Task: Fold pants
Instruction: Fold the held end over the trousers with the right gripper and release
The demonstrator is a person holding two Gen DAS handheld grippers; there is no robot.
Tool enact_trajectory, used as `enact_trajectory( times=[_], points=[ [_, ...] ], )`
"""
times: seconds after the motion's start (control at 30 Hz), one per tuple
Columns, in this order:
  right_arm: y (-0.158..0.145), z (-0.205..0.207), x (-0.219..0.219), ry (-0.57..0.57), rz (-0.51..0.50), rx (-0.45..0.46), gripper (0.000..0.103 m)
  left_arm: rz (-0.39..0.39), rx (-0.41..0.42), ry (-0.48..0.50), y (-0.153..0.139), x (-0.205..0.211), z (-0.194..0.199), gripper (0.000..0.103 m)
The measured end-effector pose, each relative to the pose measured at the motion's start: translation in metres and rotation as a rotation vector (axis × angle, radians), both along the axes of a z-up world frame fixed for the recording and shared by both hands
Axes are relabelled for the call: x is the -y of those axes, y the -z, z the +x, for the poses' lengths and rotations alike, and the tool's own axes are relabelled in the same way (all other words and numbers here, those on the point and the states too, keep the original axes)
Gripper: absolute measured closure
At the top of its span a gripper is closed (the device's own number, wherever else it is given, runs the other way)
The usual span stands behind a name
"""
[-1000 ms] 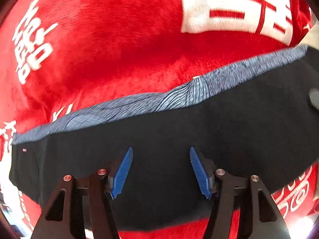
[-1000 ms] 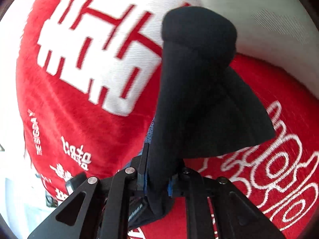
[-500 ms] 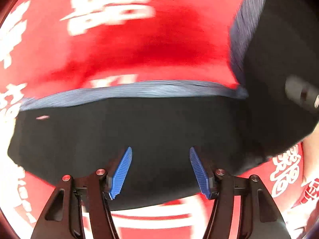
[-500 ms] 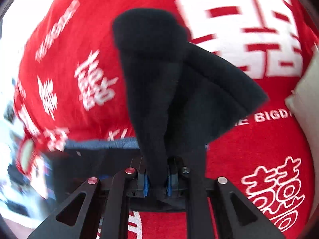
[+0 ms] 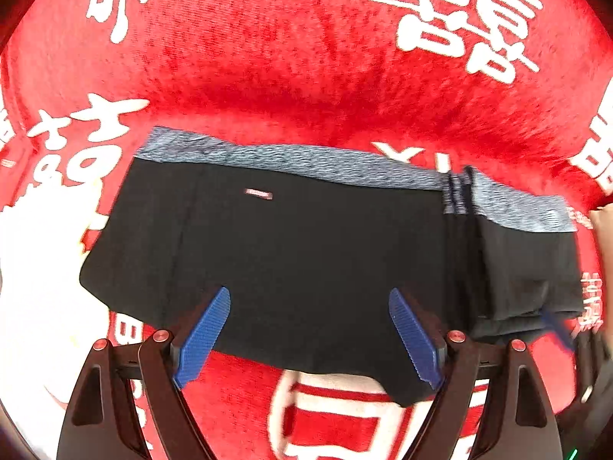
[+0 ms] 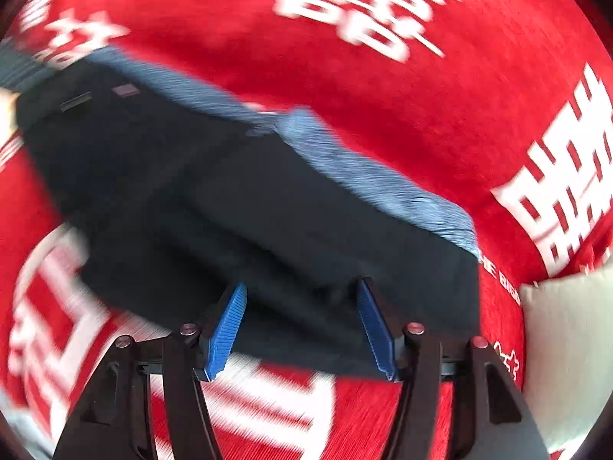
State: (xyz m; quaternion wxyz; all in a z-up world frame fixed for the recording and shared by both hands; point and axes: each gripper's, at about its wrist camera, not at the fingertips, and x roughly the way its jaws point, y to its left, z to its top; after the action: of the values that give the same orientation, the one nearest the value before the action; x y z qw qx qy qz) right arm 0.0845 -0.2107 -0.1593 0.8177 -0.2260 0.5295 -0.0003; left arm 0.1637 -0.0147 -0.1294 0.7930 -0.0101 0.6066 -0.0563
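The black pants with a blue-grey waistband lie folded flat on the red blanket. A folded-over layer lies on their right end. My left gripper is open and empty, just above the near edge of the pants. In the right wrist view the pants lie in front of my right gripper, which is open with nothing between its blue pads. The right gripper's edge shows at the far right of the left wrist view.
The red blanket with large white characters covers the whole surface. A pale cushion or sheet sits at the right edge. A bit of a hand shows at the right border of the left wrist view.
My right gripper carried the held pants end over, laid it on the rest and opened. The left gripper stayed open and drew back, so the whole folded pants show now.
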Motion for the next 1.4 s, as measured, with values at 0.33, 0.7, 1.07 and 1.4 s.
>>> enact_trajectory(
  times=[0.33, 0.7, 1.07, 1.4],
  points=[
    [-0.042, -0.025, 0.098, 0.286, 0.227, -0.097, 0.039, -0.274, -0.073, 0.233, -0.022, 0.096, -0.005, 0.017],
    [-0.034, -0.032, 0.137, 0.403, 0.350, -0.132, 0.042, -0.261, -0.225, 0.239, 0.021, 0.134, 0.012, 0.086],
    [-0.042, -0.045, 0.159, 0.439, 0.418, -0.138, 0.046, -0.162, -0.149, 0.293, 0.023, 0.123, -0.026, 0.092],
    [-0.057, 0.033, 0.225, 0.522, 0.576, -0.072, 0.081, -0.113, -0.016, 0.253, -0.026, 0.144, 0.006, 0.034]
  ],
)
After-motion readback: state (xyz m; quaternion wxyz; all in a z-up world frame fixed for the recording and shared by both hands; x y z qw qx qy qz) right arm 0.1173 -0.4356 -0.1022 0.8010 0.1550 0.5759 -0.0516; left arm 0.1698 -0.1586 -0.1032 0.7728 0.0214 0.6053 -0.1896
